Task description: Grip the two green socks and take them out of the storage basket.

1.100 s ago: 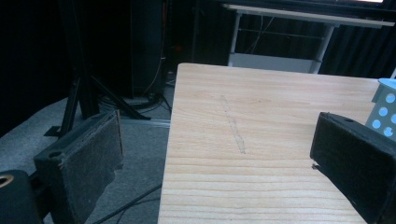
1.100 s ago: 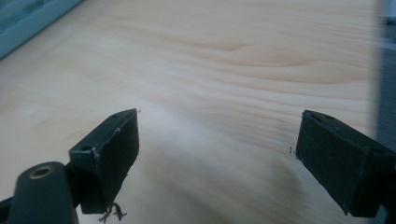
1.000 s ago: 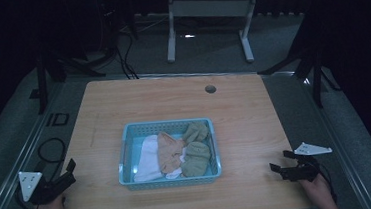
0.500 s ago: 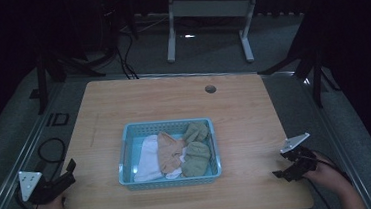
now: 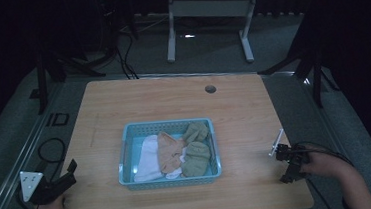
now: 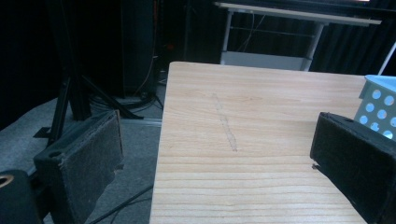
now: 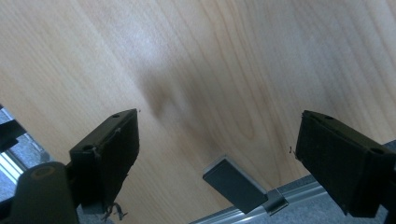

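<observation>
**Spotter:** Basket [image 5: 170, 180] first. Where do you have it, and what is inside?

**Operator:** Blue perforated basket, middle of the wooden table [image 5: 123, 109]. Inside it, a white cloth [image 5: 147, 158] lies at its left, a peach cloth [image 5: 170, 149] in its middle, and two olive-green socks or mitts [image 5: 195, 151] at its right, all bunched and overlapping. I cannot tell how many pieces are in the heap.

**Spotter:** And your grippers?

**Operator:** My left gripper [image 5: 66, 175] sits well to the left of the basket, at the table's edge, jaws spread wide; in the left gripper view I see a corner of the basket wall [image 6: 379, 109] beyond the jaw. My right gripper [image 5: 288, 169] is well to the right of the basket, tipped down at bare wood, jaws also apart and holding nothing.

**Spotter:** How would you go in?

**Operator:** I judge the reach has barely begun. I would level the right gripper toward the basket, clear its rim from above, and pinch a raised fold of the nearest olive piece rather than the pile. The left could steady the basket wall if it slides.
</observation>
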### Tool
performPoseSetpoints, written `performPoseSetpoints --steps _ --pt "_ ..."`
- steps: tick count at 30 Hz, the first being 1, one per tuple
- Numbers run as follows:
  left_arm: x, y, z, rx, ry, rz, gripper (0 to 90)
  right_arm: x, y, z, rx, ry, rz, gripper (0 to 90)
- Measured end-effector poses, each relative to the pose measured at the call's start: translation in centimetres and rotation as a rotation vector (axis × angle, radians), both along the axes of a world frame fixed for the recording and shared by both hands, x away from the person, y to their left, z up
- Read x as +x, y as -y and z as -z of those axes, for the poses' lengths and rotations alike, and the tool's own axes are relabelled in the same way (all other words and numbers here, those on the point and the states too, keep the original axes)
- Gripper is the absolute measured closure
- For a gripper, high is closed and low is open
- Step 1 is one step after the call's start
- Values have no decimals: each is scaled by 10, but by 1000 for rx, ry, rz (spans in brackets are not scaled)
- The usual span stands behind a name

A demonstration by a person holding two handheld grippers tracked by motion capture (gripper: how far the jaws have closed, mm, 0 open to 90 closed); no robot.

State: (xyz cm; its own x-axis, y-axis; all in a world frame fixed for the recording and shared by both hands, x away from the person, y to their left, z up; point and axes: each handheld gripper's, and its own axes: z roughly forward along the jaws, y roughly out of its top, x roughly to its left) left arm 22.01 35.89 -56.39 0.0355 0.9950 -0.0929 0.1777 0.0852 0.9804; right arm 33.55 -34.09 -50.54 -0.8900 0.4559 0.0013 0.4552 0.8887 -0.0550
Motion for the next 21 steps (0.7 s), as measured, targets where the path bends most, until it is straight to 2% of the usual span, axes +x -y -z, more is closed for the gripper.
performPoseSetpoints --steps 6,8,10,17,21 --pt "0 0 0 -4 -6 6 25 -2 -9 5 -5 -42 -22 131" --pt "0 0 1 -1 -16 10 24 -5 -14 9 -43 -23 -44 137" --pt "0 0 1 0 -17 13 24 -5 -16 9 -44 -31 -38 137" --pt "0 0 2 2 -19 18 24 -2 -25 6 -29 -15 -66 142" --pt "0 1 2 5 -21 22 24 0 -40 -5 2 11 -81 131"
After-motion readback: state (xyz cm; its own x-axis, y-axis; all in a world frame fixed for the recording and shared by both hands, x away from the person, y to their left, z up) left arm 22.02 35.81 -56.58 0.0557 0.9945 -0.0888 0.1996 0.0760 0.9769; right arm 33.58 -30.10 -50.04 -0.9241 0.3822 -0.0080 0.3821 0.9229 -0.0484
